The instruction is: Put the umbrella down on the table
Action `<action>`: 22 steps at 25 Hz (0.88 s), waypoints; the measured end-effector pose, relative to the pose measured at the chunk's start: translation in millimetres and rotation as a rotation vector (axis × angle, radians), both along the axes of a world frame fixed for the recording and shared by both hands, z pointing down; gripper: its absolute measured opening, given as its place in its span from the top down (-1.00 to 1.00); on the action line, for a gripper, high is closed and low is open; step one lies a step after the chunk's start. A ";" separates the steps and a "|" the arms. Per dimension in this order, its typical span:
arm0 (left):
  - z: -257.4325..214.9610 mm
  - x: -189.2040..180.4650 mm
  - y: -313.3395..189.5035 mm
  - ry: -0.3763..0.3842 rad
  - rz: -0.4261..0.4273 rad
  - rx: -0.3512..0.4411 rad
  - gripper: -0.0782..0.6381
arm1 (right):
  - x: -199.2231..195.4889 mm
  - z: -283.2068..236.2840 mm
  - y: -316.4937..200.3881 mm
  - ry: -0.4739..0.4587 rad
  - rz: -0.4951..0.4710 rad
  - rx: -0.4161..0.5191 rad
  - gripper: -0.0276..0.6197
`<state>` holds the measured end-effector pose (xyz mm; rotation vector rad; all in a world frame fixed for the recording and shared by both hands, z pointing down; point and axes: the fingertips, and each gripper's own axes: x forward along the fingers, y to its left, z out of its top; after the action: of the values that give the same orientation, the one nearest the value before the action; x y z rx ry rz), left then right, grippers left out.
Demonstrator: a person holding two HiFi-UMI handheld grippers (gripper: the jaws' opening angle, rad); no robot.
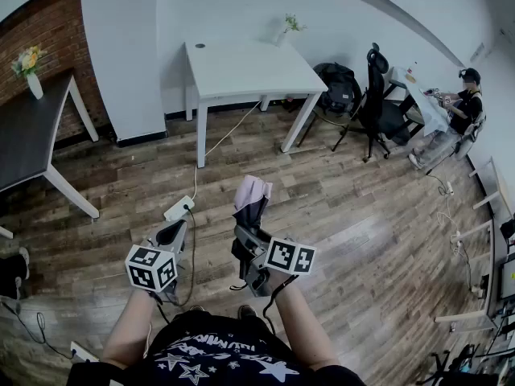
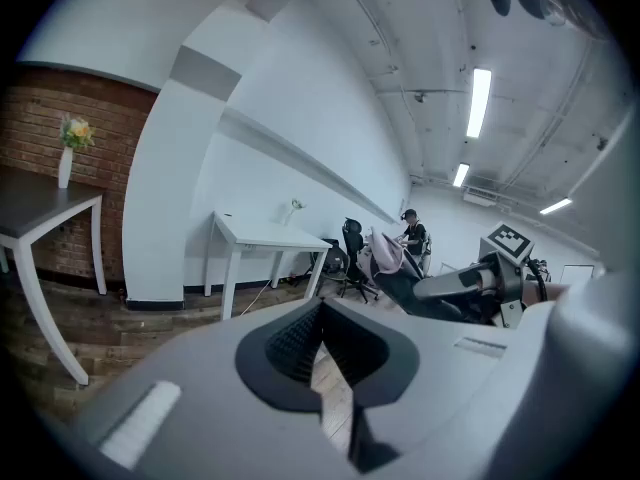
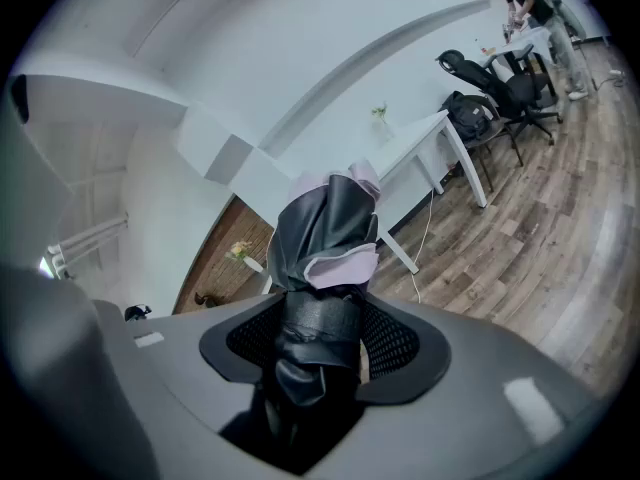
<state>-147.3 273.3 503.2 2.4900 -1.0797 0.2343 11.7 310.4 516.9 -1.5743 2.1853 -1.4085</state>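
A folded umbrella (image 1: 251, 198), black with a pale pink cover at its tip, stands up out of my right gripper (image 1: 248, 230), which is shut on it over the wooden floor. In the right gripper view the pads press on the umbrella's black wrapped body (image 3: 322, 268) from both sides. My left gripper (image 1: 175, 233) hangs beside it on the left, apart from it, shut with nothing between its jaws (image 2: 318, 318). The left gripper view shows the umbrella (image 2: 385, 253) off to the right. The white table (image 1: 241, 63) stands farther ahead against the wall.
A dark table (image 1: 24, 127) with a flower vase stands at the left by the brick wall. A power strip (image 1: 179, 208) and its cable lie on the floor just ahead. An office chair (image 1: 378, 103), a backpack (image 1: 338, 87) and a seated person (image 1: 463, 107) are at the right.
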 end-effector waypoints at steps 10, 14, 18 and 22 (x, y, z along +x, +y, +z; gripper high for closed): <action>-7.0 -8.5 -3.3 0.012 0.033 0.021 0.77 | -18.2 0.4 2.9 0.028 0.018 -0.004 0.15; -0.7 -9.8 -0.1 0.009 0.050 0.011 0.77 | -21.1 3.8 1.3 0.037 0.025 -0.008 0.15; 8.6 -16.7 6.8 0.007 0.050 -0.012 0.77 | -27.3 12.3 1.3 0.038 0.023 -0.031 0.15; 22.1 -30.5 10.3 -0.010 0.039 -0.047 0.77 | -26.8 24.8 -0.5 0.053 0.029 -0.068 0.15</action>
<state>-177.8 283.6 525.3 2.4719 -1.0189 0.2812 -15.1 309.9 541.6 -1.6776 2.1559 -1.4635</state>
